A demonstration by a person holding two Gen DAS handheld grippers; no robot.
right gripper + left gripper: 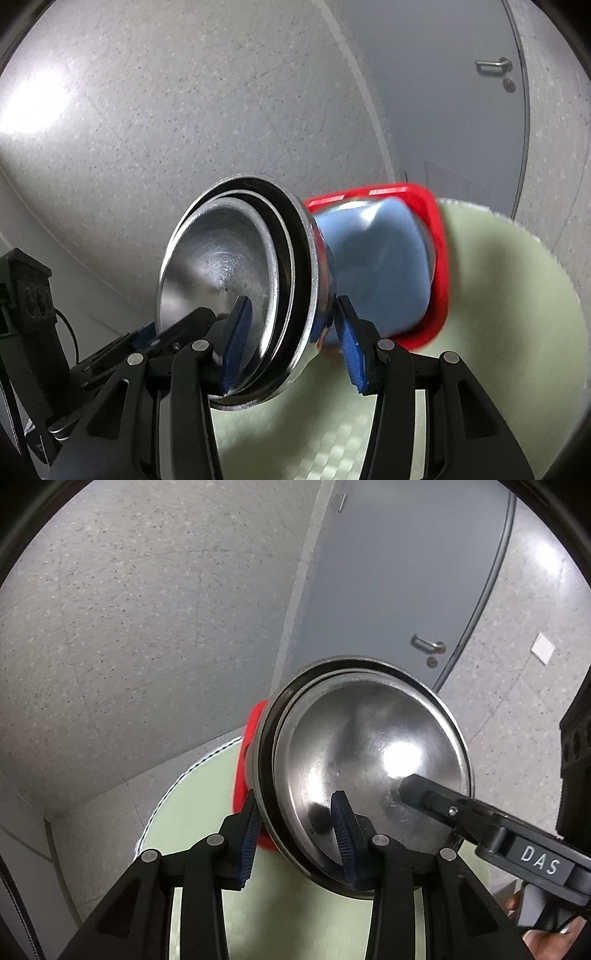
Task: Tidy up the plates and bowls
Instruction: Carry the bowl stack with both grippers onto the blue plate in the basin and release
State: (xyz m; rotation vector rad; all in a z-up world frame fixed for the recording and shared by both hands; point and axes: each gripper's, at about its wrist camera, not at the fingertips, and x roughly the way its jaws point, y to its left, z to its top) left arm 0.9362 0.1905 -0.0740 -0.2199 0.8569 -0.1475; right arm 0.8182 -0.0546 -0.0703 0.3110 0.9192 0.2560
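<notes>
The left tongs [299, 834] are closed on the near rim of a stack of steel bowls [369, 760], one pad inside the top bowl and one pad outside, and the right tongs [291, 343] grip the rim at another place in the same way. I think two grips are used because the stack is nested, heavy and smooth, so one pinch on the rim could let it swing or slip. In the left wrist view a finger of the right tongs lies on the inner wall of the top bowl, to the right of the left tongs. The stack is held tilted in the air, with its open side turned to the cameras, above a pale green round surface [517, 295]. Behind the stack, farther from the tongs, are a blue bowl [380, 266] and a red tray [439, 258]; I cannot tell if they touch the steel stack. The blur on them suggests movement. Probably the steel bowls are being carried as one set to a new place, and the tilt risks that an inner bowl slides out.
</notes>
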